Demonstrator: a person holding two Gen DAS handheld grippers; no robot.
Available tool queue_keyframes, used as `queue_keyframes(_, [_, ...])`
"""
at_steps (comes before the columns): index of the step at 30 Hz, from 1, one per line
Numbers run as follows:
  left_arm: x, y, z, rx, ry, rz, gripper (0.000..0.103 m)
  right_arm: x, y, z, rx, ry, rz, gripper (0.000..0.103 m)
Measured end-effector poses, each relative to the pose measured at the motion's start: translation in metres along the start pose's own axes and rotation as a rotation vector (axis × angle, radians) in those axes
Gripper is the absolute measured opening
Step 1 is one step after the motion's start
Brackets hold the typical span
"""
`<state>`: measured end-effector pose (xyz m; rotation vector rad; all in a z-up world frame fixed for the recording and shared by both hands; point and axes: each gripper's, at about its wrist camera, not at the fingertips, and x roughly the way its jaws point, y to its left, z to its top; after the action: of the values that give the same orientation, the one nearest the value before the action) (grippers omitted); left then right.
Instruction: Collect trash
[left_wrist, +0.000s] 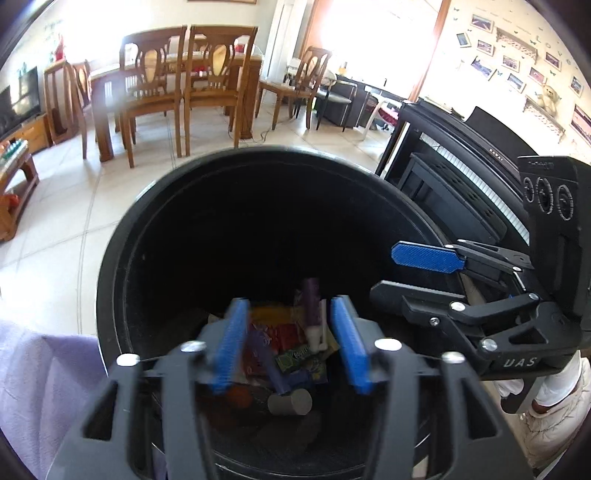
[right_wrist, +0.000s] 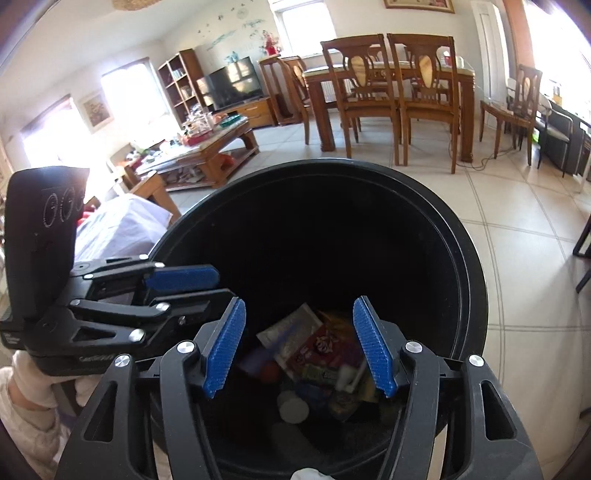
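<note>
**Left wrist view: both grippers empty over the bin**

Left wrist view, nearest first: the left gripper hangs with its blue ribbed fingers spread apart and nothing between them. Straight below lies the collected trash, snack wrappers, a purple tube and a grey cylinder, at the bottom of the round black plastic bin. The right gripper hovers just beside, equally released and empty, over the same opening. Neither is clearly nearer the heap. No loose litter shows on the cream tiled floor beyond, so any next pickup lies away from the bin, probably out of frame.
</note>
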<state>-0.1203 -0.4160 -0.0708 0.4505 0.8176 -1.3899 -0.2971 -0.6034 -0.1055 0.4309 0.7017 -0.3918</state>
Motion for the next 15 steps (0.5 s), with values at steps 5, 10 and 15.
queue_keyframes(5, [-0.003,-0.001,0.001,0.009,-0.017,0.037,0.074,-0.001,0.001,-0.002,0.007,-0.003,0.002,0.061])
queue_keyframes(10, [-0.010,0.001,0.001,0.021,-0.043,0.065,0.084,-0.003,0.003,-0.002,0.001,-0.009,0.001,0.061])
queue_keyframes(15, [-0.021,0.003,-0.002,0.025,-0.076,0.097,0.089,-0.005,0.008,-0.001,-0.002,-0.021,-0.001,0.061])
